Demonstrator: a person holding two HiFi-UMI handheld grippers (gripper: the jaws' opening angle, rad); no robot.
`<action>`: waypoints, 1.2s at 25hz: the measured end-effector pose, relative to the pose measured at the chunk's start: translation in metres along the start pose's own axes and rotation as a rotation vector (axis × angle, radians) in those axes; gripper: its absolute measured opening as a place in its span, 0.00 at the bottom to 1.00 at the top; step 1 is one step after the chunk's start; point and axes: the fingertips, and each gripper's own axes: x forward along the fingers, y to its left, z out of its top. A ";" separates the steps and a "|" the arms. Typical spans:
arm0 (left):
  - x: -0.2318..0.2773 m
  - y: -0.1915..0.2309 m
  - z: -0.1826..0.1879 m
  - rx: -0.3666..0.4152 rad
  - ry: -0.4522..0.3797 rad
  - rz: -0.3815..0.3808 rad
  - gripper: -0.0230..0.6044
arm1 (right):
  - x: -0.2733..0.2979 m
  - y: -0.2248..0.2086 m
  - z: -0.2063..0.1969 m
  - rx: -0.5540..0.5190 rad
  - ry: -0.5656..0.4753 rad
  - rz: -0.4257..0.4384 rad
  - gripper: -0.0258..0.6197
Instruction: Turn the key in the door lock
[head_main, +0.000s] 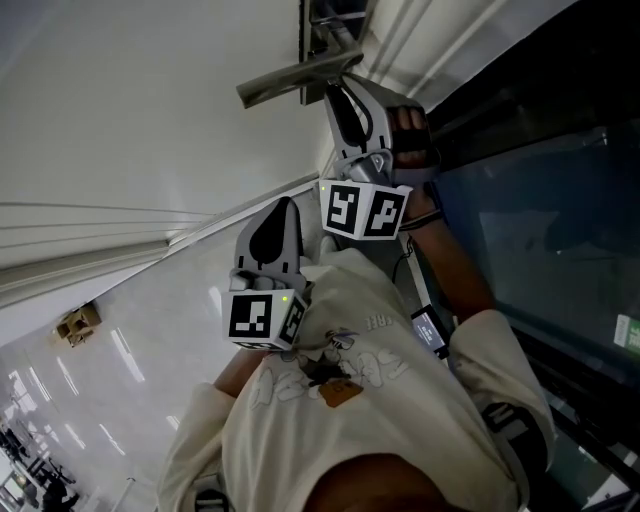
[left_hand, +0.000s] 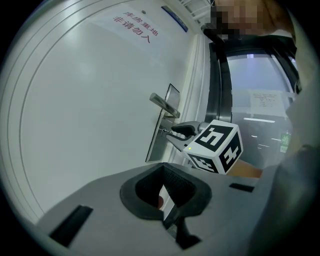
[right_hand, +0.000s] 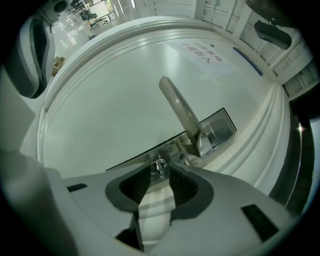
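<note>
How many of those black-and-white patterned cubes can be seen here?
2. One cube sits lower, by the person's shirt; the other cube is higher, nearer the door handle. No others show, though more could be hidden.

One door (right_hand: 100, 110) bears one handle (right_hand: 181, 107), one plate (right_hand: 222, 125), one key (right_hand: 160, 165) and two signs: a red sign (left_hand: 135, 27) and a blue sign (left_hand: 175, 19). There are two grippers, the left gripper (left_hand: 164, 167) and the right gripper (right_hand: 160, 172), with two cubes, a left cube (head_main: 266, 318) and a right cube (head_main: 364, 211). One person (head_main: 400, 400) and one box (head_main: 78, 322) are also in view.
</note>
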 end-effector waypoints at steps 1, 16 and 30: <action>0.001 0.001 0.000 0.001 0.000 0.002 0.05 | 0.002 -0.001 0.000 -0.008 0.001 -0.006 0.22; 0.006 0.006 0.002 0.014 0.012 0.033 0.05 | 0.008 -0.010 -0.002 0.499 -0.042 0.042 0.06; 0.012 -0.003 -0.010 0.029 0.074 -0.003 0.05 | 0.012 -0.016 -0.019 1.691 -0.155 0.202 0.07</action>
